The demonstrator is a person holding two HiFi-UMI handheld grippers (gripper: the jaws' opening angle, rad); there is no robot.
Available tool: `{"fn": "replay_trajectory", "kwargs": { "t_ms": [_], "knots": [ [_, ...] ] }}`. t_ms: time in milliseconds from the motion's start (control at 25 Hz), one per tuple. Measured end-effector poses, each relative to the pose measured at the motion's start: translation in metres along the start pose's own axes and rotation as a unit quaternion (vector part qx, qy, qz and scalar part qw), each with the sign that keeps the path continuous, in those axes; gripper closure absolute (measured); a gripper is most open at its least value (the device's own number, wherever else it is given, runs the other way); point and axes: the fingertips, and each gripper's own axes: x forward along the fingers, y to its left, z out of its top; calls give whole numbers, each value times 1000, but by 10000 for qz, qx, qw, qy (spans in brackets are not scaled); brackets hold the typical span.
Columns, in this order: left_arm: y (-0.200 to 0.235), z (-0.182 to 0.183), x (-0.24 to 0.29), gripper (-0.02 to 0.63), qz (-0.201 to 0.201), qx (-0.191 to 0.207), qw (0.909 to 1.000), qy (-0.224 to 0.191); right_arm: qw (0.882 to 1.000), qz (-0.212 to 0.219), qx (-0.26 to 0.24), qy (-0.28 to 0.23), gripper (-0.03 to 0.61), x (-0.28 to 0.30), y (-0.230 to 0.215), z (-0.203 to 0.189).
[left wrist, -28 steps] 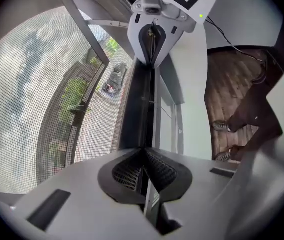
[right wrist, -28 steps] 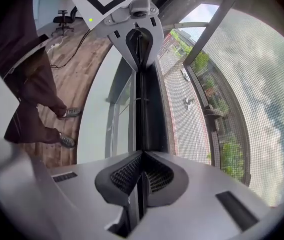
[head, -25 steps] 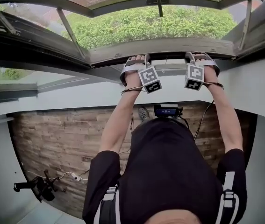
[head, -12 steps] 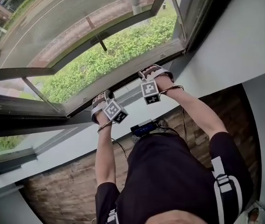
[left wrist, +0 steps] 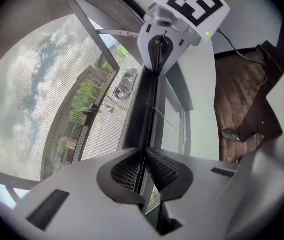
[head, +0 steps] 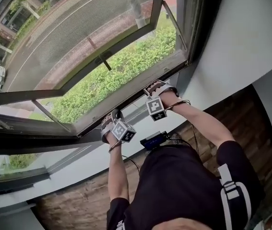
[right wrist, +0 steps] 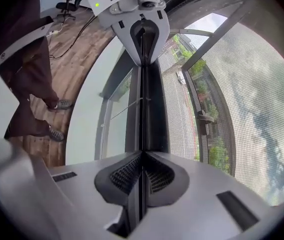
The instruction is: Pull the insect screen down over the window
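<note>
The insect screen (head: 73, 42) is a grey mesh stretched over the window opening, with a dark bottom bar (head: 131, 98) running slantwise across the head view. Both grippers sit on that bar, side by side. My left gripper (head: 109, 120) has the bar's thin lip (left wrist: 143, 134) between its pads; its jaws are opening and a slit of daylight shows beside the lip. My right gripper (head: 153, 87) is shut on the same lip (right wrist: 142, 134), pads (right wrist: 126, 174) pressed together on it. Each gripper view shows the other gripper further along the bar (left wrist: 164, 29) (right wrist: 142, 19).
Beyond the mesh lie an outward-opened window sash (head: 54, 95), a hedge and a street. Below the bar are the grey window frame (head: 179, 75) and white wall (head: 241, 47). Wooden floor (right wrist: 76, 39), an office chair (right wrist: 64, 6) and the person's shoes (right wrist: 56, 134) are behind.
The head view has swung and tilted, so the bar now runs slantwise rather than level. Both grippers stay on the bar, with the left one lower in the picture.
</note>
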Motion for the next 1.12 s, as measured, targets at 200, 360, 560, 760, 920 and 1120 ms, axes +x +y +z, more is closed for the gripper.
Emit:
{"fn": "replay_trajectory", "kwargs": {
  "t_ms": [200,360,560,760,920,1120],
  "knots": [
    [17,19,-18,580,211,-1191,9915,-470,9996,-97,246,-127,560,-3,-5,0],
    [20,23,-27,580,196,-1828,9808,-648,9965,-67,748,-358,540,-16,-15,-11],
    [7,7,-45,580,182,-2742,9591,-685,9784,228,1816,-960,537,-46,-14,-16],
    [10,17,-92,580,-171,-4843,8564,-1782,9236,299,3280,-1961,538,-80,-18,-6],
    [19,25,-145,580,-537,-6307,7077,-3137,8504,277,4374,-2912,538,-103,-25,-7],
    [10,-4,-204,580,-623,-6839,6145,-3882,7483,564,5621,-3478,538,-136,11,-19]
  ]
}}
